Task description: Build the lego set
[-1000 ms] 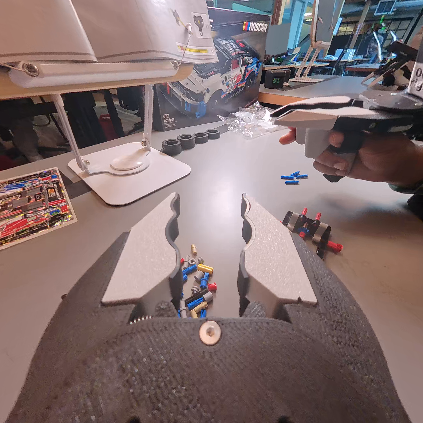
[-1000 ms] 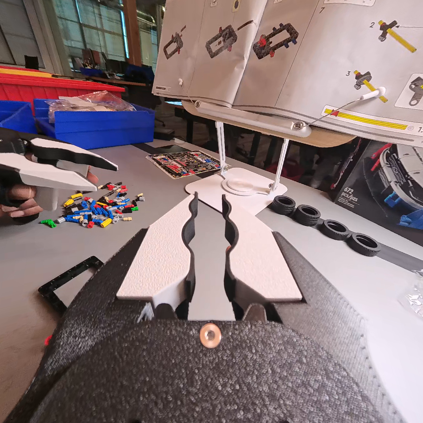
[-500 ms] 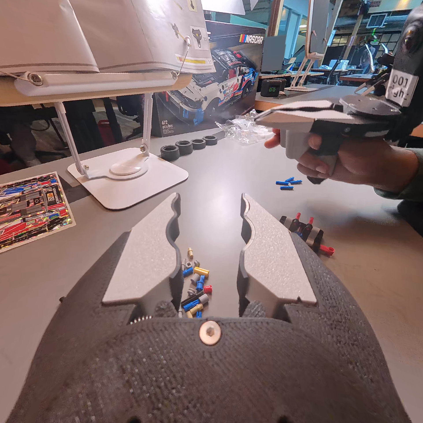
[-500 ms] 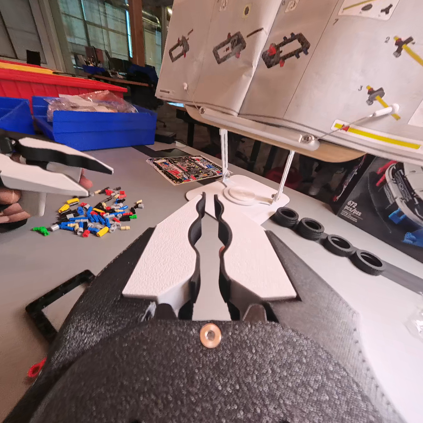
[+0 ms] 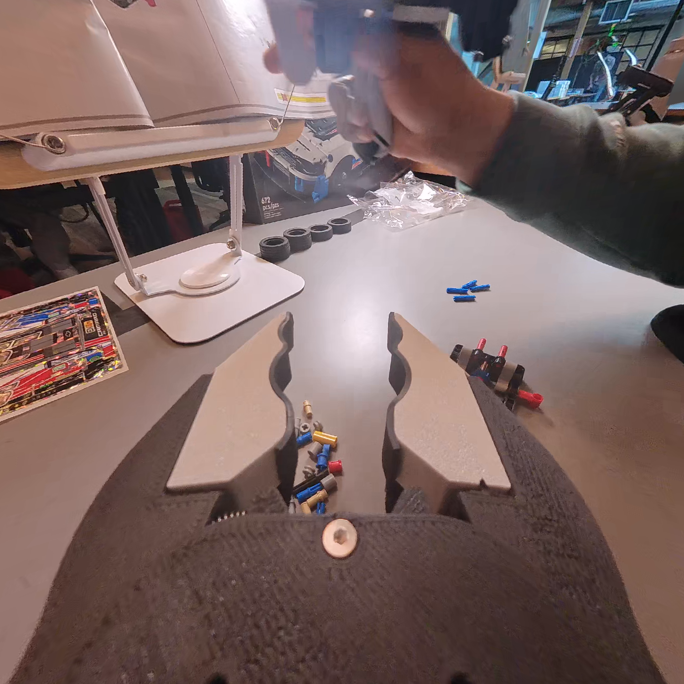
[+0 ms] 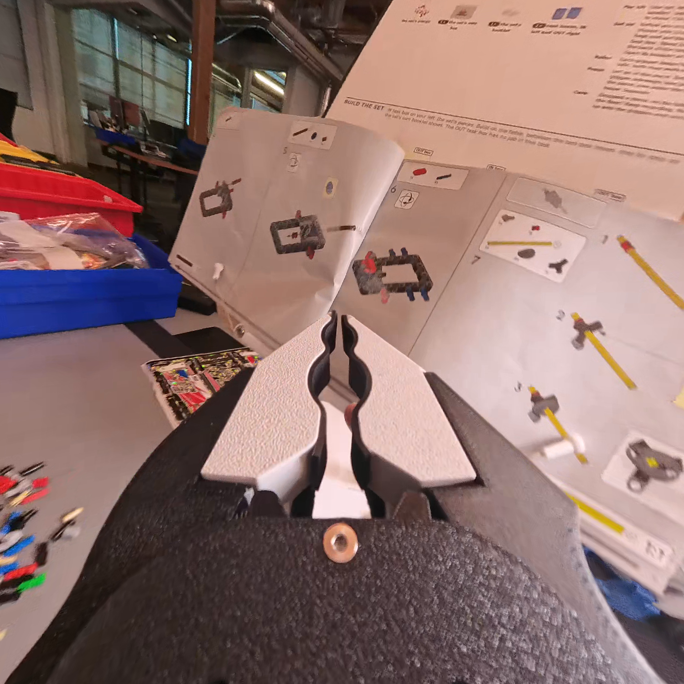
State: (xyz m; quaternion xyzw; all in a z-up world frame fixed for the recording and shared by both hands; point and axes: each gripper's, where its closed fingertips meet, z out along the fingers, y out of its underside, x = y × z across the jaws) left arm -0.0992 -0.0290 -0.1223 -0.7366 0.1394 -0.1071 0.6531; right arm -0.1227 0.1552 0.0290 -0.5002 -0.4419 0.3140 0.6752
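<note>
My left gripper (image 5: 337, 322) is open and empty, low over the grey table (image 5: 370, 281), with a pile of small loose lego pieces (image 5: 314, 459) between its fingers. A black lego assembly with red pins (image 5: 492, 370) lies just right of it. My right gripper (image 6: 338, 319) is lifted off the table, its tips nearly touching, and points at the open instruction booklet (image 6: 407, 259). A small red bit (image 6: 349, 412) shows at its right finger's inner face; I cannot tell what it is. In the left wrist view the right gripper (image 5: 333, 55) is a blur, held high by a hand.
The booklet stand's white base (image 5: 211, 296), several black tyres (image 5: 303, 237), a few blue pins (image 5: 468, 290), a clear bag (image 5: 407, 203) and the set's box (image 5: 296, 192) lie ahead. A sticker sheet (image 5: 55, 348) is at left. Blue (image 6: 85, 292) and red bins (image 6: 55, 192) stand far left. About 25 centimeters separates my left fingertips from my right.
My right gripper has risen from table level and swung up toward the booklet while its jaws closed. My left gripper has stayed open over the piece pile.
</note>
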